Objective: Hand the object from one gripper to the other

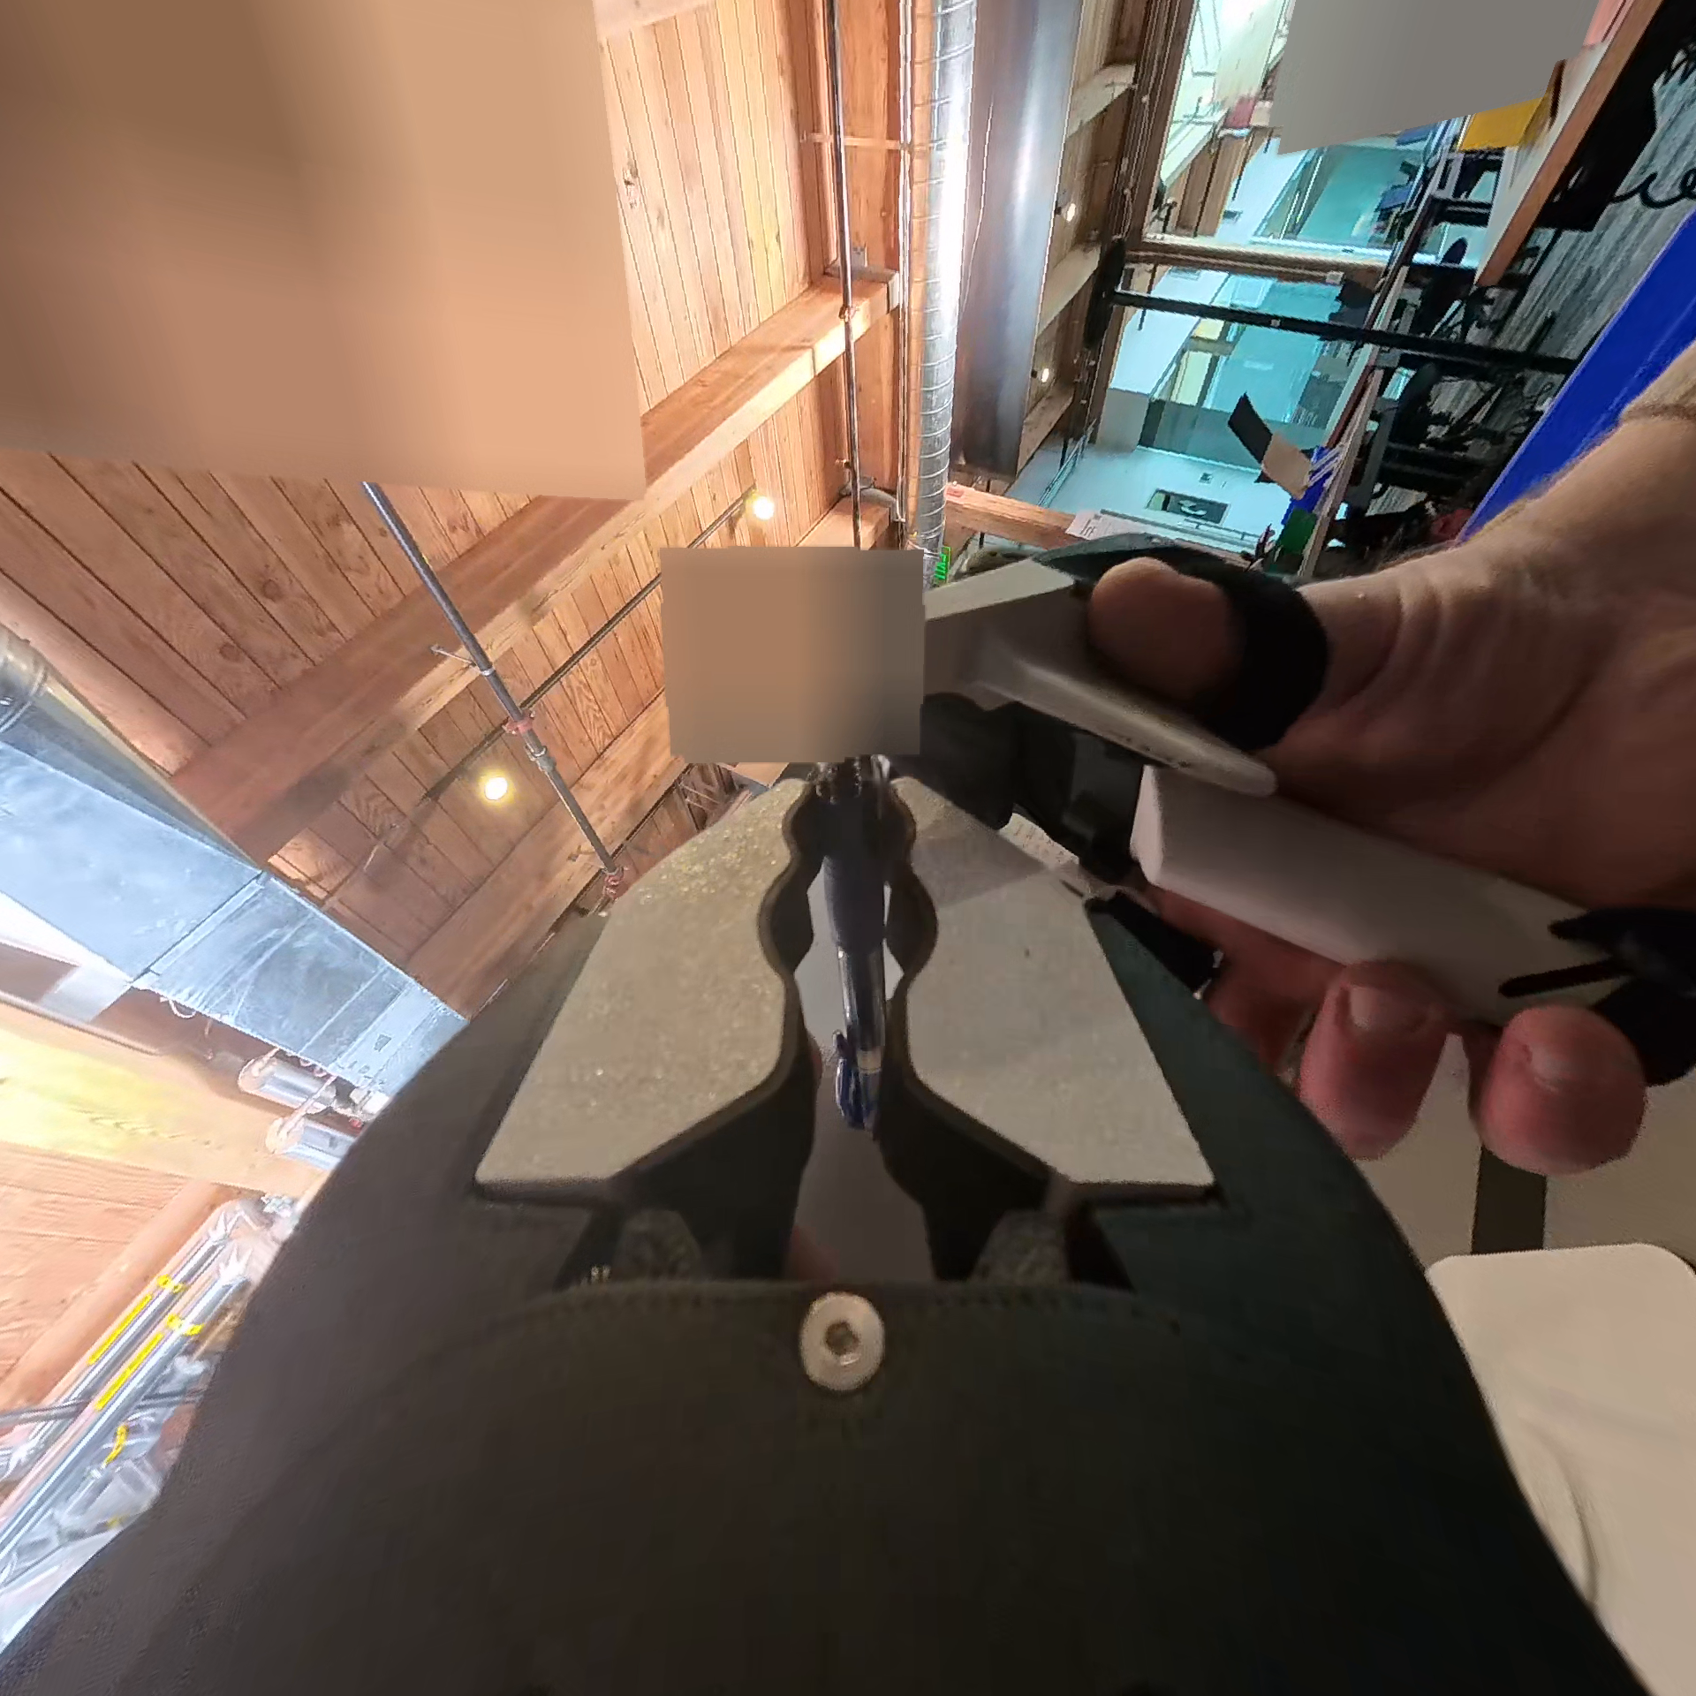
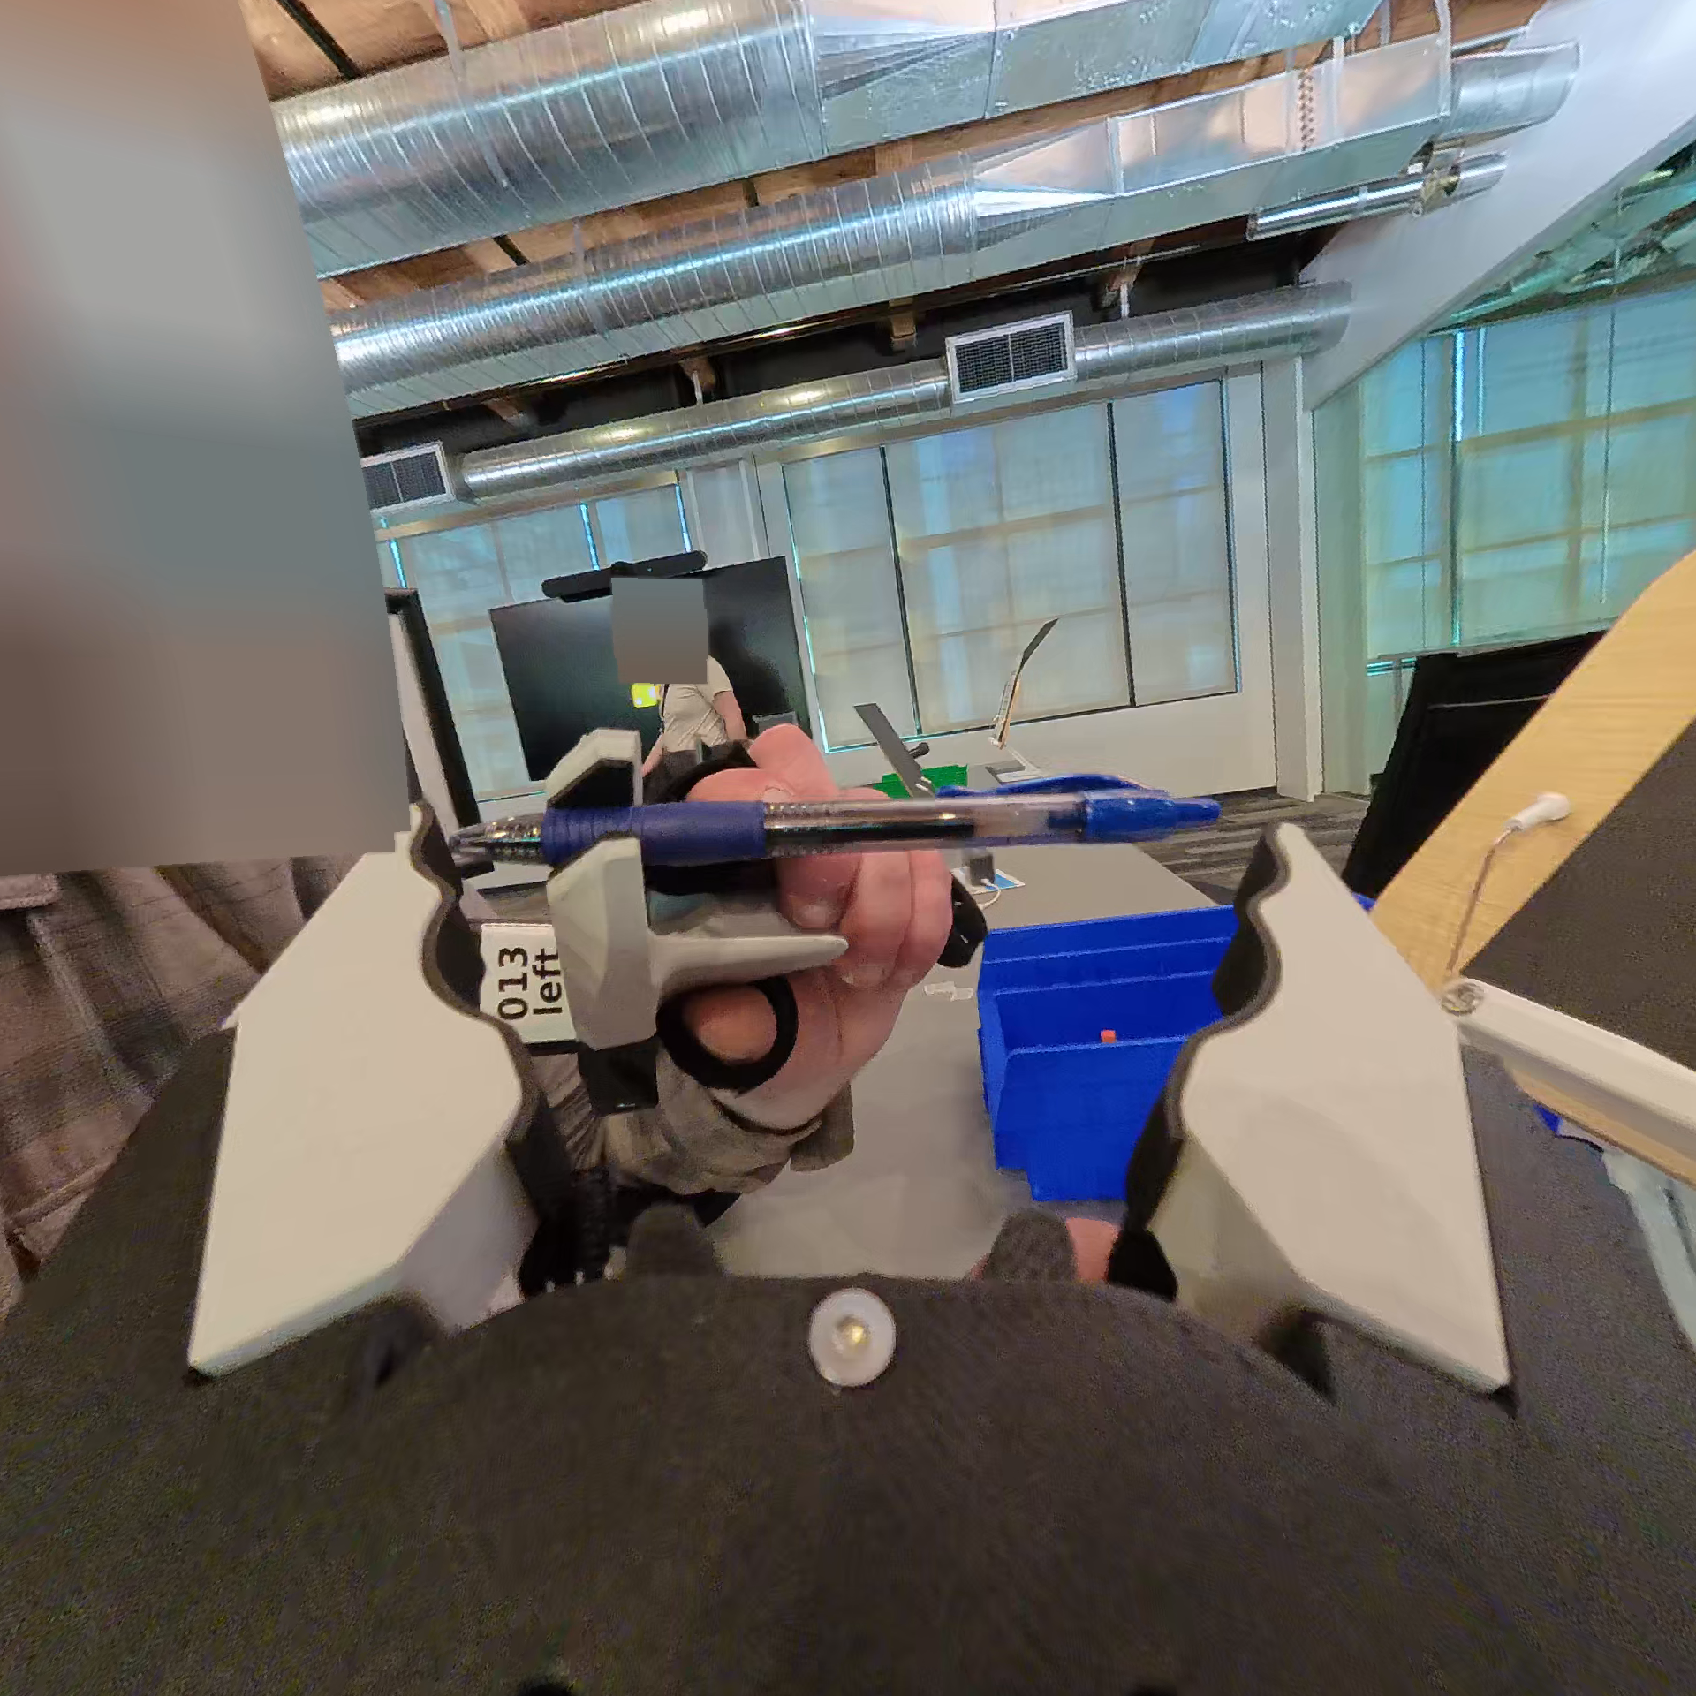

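Note:
A blue pen with a clear barrel (image 2: 918, 817) is clamped near its grip end in my left gripper (image 2: 596, 817), which holds it level in mid-air. In the left wrist view the pen (image 1: 858, 991) runs lengthwise between the shut fingers of my left gripper (image 1: 849, 808). My right gripper (image 2: 853, 844) is wide open, with one white finger on each side of the pen's free length and no contact visible. One of its white fingers (image 1: 1028, 633) and the hand holding it show at the right of the left wrist view.
A blue bin (image 2: 1083, 1055) stands on a grey table (image 2: 1101, 881) below the pen. A tilted wooden board (image 2: 1514, 826) is close on the right. A person (image 2: 697, 716) stands far behind. A white surface (image 1: 1560, 1377) lies at lower right. Tip to tip, the grippers are about 5 centimeters apart.

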